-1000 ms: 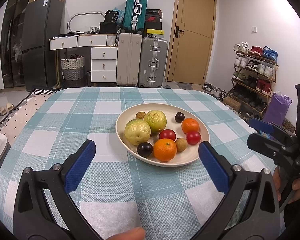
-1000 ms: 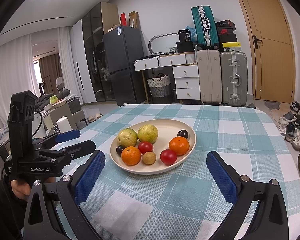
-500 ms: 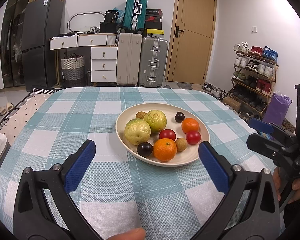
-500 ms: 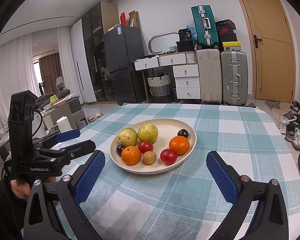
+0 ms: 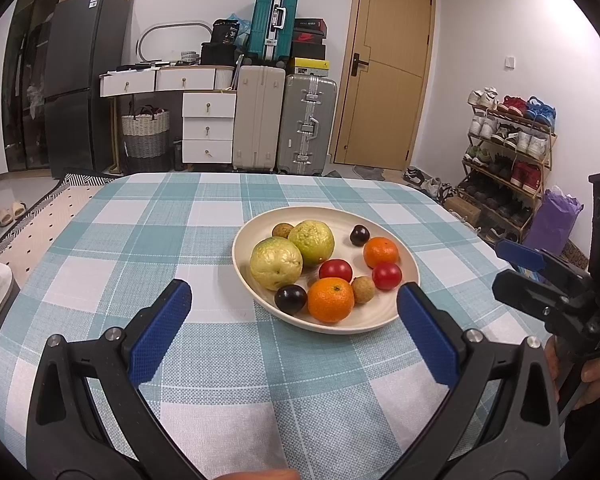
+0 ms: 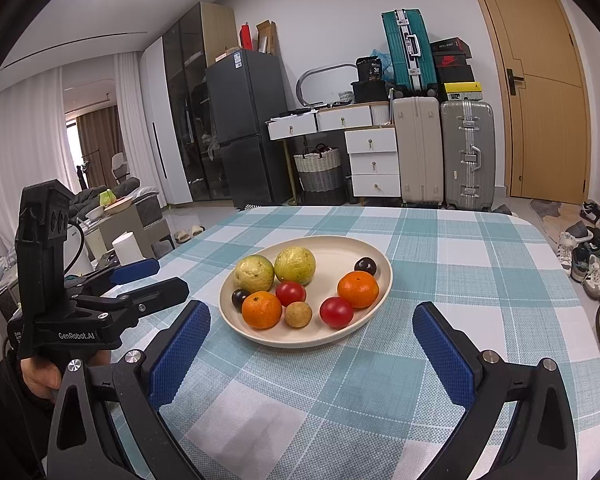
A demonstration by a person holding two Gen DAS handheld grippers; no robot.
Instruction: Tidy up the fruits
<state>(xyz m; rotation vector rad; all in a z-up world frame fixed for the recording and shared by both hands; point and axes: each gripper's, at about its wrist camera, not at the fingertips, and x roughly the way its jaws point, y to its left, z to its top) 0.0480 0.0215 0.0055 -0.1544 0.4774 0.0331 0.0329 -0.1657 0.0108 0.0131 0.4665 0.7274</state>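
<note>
- Left wrist view: the left gripper [image 5: 294, 320] hovers low over the checked tablecloth [image 5: 148, 240], its blue-padded fingers [image 5: 158, 332] spread wide and holding nothing, the cream plate [image 5: 384, 322] of fruit just ahead between them.
- Right wrist view: the right gripper [image 6: 310, 354] sits level above the cloth on the near side of the plate, jaws likewise wide apart and empty.
- Each tool shows in the other's camera: the left one at the frame's left edge, a hand [image 6: 40, 378] wrapped round its grip, its fingers pointing toward the plate.
- On the plate lie two green guavas [image 5: 276, 262] touching each other, two oranges [image 5: 331, 299], two red tomatoes [image 5: 387, 276], two dark plums [image 5: 291, 299] and two small brown longans [image 5: 363, 289]; the near orange, a plum and a longan sit along the rim closest to the left gripper.
- Nothing stands between either gripper and the plate; bare cloth lies in front of both.
- Behind the table stand suitcases [image 5: 306, 120], a white drawer unit [image 5: 208, 128], a dark refrigerator [image 5: 86, 76], a wooden door [image 5: 384, 76] and a shoe rack [image 5: 508, 144].
</note>
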